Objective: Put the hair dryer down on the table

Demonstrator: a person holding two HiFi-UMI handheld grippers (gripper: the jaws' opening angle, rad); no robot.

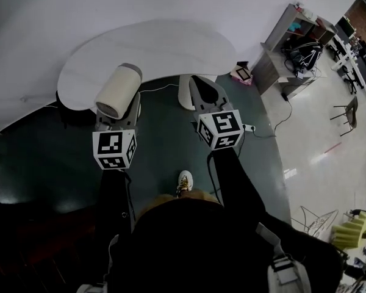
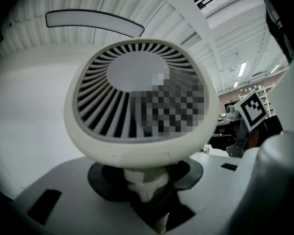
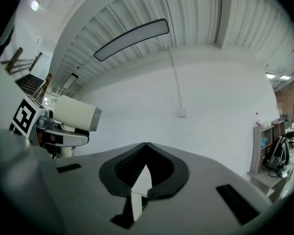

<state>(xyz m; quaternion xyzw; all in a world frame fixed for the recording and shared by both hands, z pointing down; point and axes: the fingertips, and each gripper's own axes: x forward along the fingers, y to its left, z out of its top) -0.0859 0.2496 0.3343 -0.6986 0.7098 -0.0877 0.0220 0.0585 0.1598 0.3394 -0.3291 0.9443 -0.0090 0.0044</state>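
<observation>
We are holding the hair dryer (image 1: pixel 118 90) by the table (image 1: pixel 165 47).
Left gripper (image 2: pixel 147 185) is clamping its handle from below; right gripper's (image 3: pixel 146 145) jaws are touching, empty.

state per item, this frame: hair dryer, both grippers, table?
hair dryer: held in the air by its handle, barrel about level, not yet set down
left gripper: shut on the hair dryer's handle
right gripper: jaws together, nothing between them
table: hair dryer not resting on it

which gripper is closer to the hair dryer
Left. The left gripper grips the hair dryer by its handle; the right gripper is alongside, apart from it, jaws together and empty.
</observation>
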